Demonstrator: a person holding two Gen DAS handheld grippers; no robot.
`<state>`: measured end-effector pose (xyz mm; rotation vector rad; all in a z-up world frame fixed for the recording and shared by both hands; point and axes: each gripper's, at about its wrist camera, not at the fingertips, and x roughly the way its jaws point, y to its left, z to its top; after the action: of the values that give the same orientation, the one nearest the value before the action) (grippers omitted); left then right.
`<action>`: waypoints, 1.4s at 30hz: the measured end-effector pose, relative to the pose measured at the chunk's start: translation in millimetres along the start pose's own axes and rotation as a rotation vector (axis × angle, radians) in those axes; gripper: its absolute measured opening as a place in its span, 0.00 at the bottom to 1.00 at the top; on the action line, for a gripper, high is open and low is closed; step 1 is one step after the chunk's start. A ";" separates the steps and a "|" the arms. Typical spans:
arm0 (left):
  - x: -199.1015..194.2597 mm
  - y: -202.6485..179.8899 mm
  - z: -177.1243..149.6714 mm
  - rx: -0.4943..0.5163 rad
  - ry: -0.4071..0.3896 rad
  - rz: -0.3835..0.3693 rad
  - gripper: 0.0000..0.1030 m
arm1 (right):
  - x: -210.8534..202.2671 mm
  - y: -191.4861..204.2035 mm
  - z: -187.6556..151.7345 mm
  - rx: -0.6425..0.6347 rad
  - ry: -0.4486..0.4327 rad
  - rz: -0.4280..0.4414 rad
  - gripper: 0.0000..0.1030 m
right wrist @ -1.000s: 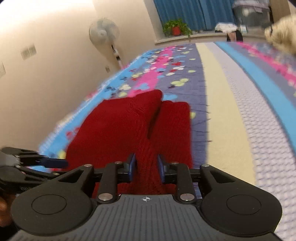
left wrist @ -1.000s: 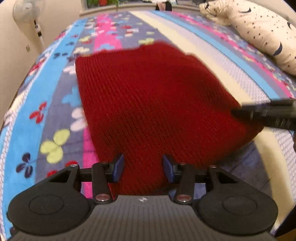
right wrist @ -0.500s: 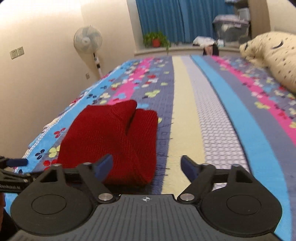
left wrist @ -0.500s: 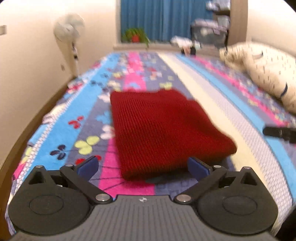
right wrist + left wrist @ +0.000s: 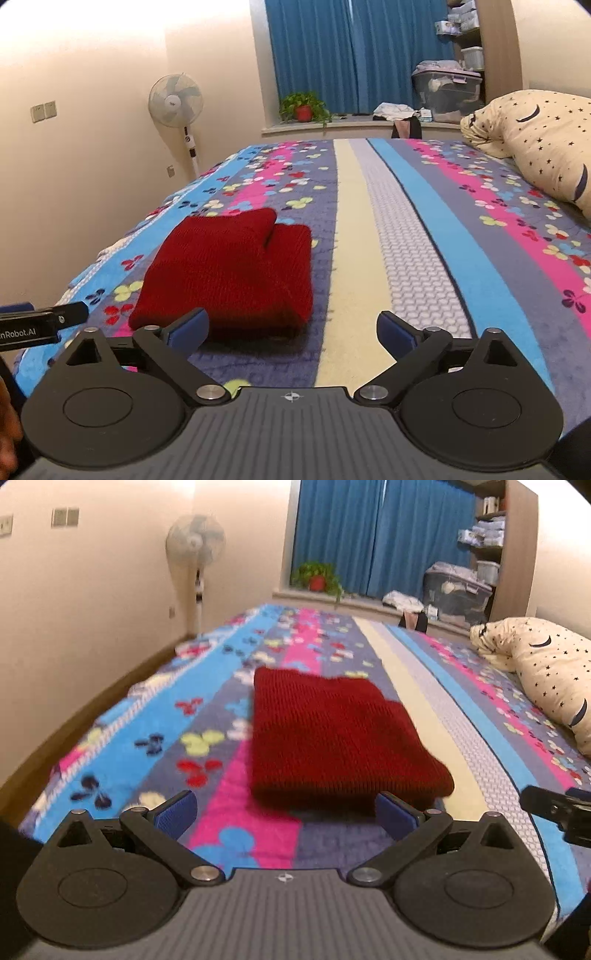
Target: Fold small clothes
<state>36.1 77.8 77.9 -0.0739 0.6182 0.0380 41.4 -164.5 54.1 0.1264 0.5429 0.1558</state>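
Observation:
A dark red knitted garment (image 5: pixel 332 738) lies folded into a thick rectangle on the striped, flower-patterned bedspread (image 5: pixel 221 830). My left gripper (image 5: pixel 284 812) stands wide open just short of its near edge, with nothing between the blue pads. In the right wrist view the same garment (image 5: pixel 232 273) sits left of centre. My right gripper (image 5: pixel 291 328) has pulled back from it; its jaws are still opening and hold nothing. Each gripper shows at the edge of the other's view: the right one (image 5: pixel 554 808), the left one (image 5: pixel 40 321).
A star-patterned cream pillow (image 5: pixel 546 144) lies at the right side of the bed. A standing fan (image 5: pixel 177 107) is by the left wall. Beyond the bed are blue curtains, a potted plant (image 5: pixel 303 107), a storage bin (image 5: pixel 447 92) and shelves. The bed's left edge drops to the floor.
Both grippers let go of the red garment, opened wide and drew back and up from it. The garment now lies folded and free on the bed.

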 end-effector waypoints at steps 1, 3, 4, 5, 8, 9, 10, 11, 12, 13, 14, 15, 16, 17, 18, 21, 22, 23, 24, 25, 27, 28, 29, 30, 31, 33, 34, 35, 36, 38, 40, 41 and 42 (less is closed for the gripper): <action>4.5 0.0 -0.7 0.010 0.011 0.010 1.00 | 2.1 2.6 -0.2 -0.013 -0.001 -0.004 0.96; 11.4 -0.8 -0.9 0.027 0.031 0.037 1.00 | 7.4 5.7 -0.8 -0.015 0.003 -0.010 0.96; 15.1 1.5 -1.8 0.021 0.041 0.040 1.00 | 10.1 6.5 -1.3 -0.008 0.011 -0.008 0.96; 17.8 3.7 -1.8 0.009 0.056 0.034 1.00 | 13.2 7.5 -2.1 -0.003 0.023 -0.005 0.96; 23.0 6.1 -3.5 -0.009 0.090 0.020 1.00 | 17.7 12.7 -3.9 -0.014 0.044 -0.001 0.97; 23.4 5.0 -4.6 -0.004 0.088 0.025 1.00 | 18.6 14.5 -4.2 -0.024 0.045 0.002 0.97; 23.4 3.9 -4.9 0.003 0.085 0.025 1.00 | 19.5 16.6 -4.8 -0.033 0.046 0.003 0.97; 23.1 2.8 -5.1 0.010 0.082 0.022 1.00 | 20.1 18.7 -5.6 -0.041 0.047 0.005 0.97; 22.6 1.5 -5.4 0.015 0.080 0.020 1.00 | 20.5 20.3 -6.4 -0.047 0.047 0.007 0.98; 23.2 1.3 -5.7 0.021 0.078 0.019 1.00 | 20.7 21.3 -7.1 -0.051 0.046 0.011 0.98; 23.8 0.8 -6.0 0.027 0.074 0.021 1.00 | 20.6 22.2 -7.5 -0.057 0.042 0.014 0.99; 24.0 0.3 -6.5 0.032 0.072 0.022 1.00 | 20.6 23.3 -7.6 -0.061 0.038 0.012 0.99; 24.9 -0.1 -6.6 0.036 0.070 0.023 1.00 | 20.6 24.3 -7.8 -0.067 0.034 0.007 0.99; 24.9 -0.5 -7.1 0.041 0.067 0.024 1.00 | 20.6 25.3 -7.9 -0.071 0.029 0.001 0.99; 24.5 -1.7 -7.5 0.045 0.065 0.025 1.00 | 20.6 25.8 -7.8 -0.073 0.025 -0.006 0.99; 24.0 -2.6 -8.0 0.051 0.061 0.025 1.00 | 18.9 25.1 -7.1 -0.067 0.011 -0.002 0.99; 24.9 -2.4 -8.0 0.051 0.063 0.024 1.00 | 18.3 24.8 -6.6 -0.063 0.006 0.003 0.99; 26.0 -2.4 -8.0 0.049 0.065 0.024 1.00 | 17.8 24.2 -6.1 -0.061 0.002 0.004 0.99; 27.2 -2.0 -7.9 0.045 0.069 0.024 1.00 | 17.7 24.2 -6.0 -0.060 -0.001 0.004 0.99; 27.9 -1.8 -8.0 0.042 0.071 0.024 1.00 | 17.8 23.9 -6.0 -0.061 -0.002 0.004 0.99; 29.1 -1.2 -7.9 0.037 0.073 0.025 1.00 | 18.4 23.5 -6.0 -0.058 -0.002 0.002 0.99; 29.0 -1.2 -7.9 0.035 0.073 0.025 1.00 | 18.6 23.1 -6.1 -0.057 -0.001 0.000 0.99; 28.8 -1.3 -8.0 0.035 0.073 0.024 1.00 | 18.9 22.7 -6.0 -0.055 0.001 0.000 0.99; 28.5 -1.6 -8.1 0.036 0.072 0.023 1.00 | 19.0 22.4 -5.9 -0.054 0.002 0.000 0.99; 28.4 -1.9 -8.4 0.038 0.071 0.023 1.00 | 18.9 22.2 -5.9 -0.052 0.002 0.002 0.99; 28.7 -2.3 -8.7 0.041 0.072 0.022 1.00 | 19.3 22.9 -7.0 -0.053 0.003 0.003 0.99; 29.0 -2.0 -8.7 0.042 0.074 0.022 1.00 | 19.7 23.0 -7.2 -0.055 0.005 0.002 0.99; 29.1 -1.9 -8.7 0.042 0.075 0.022 1.00 | 20.2 23.7 -7.7 -0.056 0.007 0.002 0.99; 29.0 -1.5 -8.7 0.041 0.075 0.022 1.00 | 21.1 24.1 -7.8 -0.057 0.011 0.002 0.99; 28.8 -1.3 -8.6 0.040 0.073 0.021 1.00 | 21.7 25.0 -8.1 -0.058 0.013 0.003 0.99; 28.7 -1.1 -8.7 0.040 0.071 0.020 1.00 | 22.0 25.6 -8.1 -0.061 0.012 0.004 0.99; 28.9 -1.0 -8.9 0.040 0.071 0.020 1.00 | 22.1 25.5 -8.3 -0.063 0.011 0.005 0.99; 28.8 -1.1 -9.0 0.040 0.072 0.021 1.00 | 22.3 25.8 -8.6 -0.065 0.011 0.006 0.99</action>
<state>54.5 76.3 53.9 -0.0301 0.6911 0.0429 52.8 -134.6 39.7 0.0637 0.5480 0.1800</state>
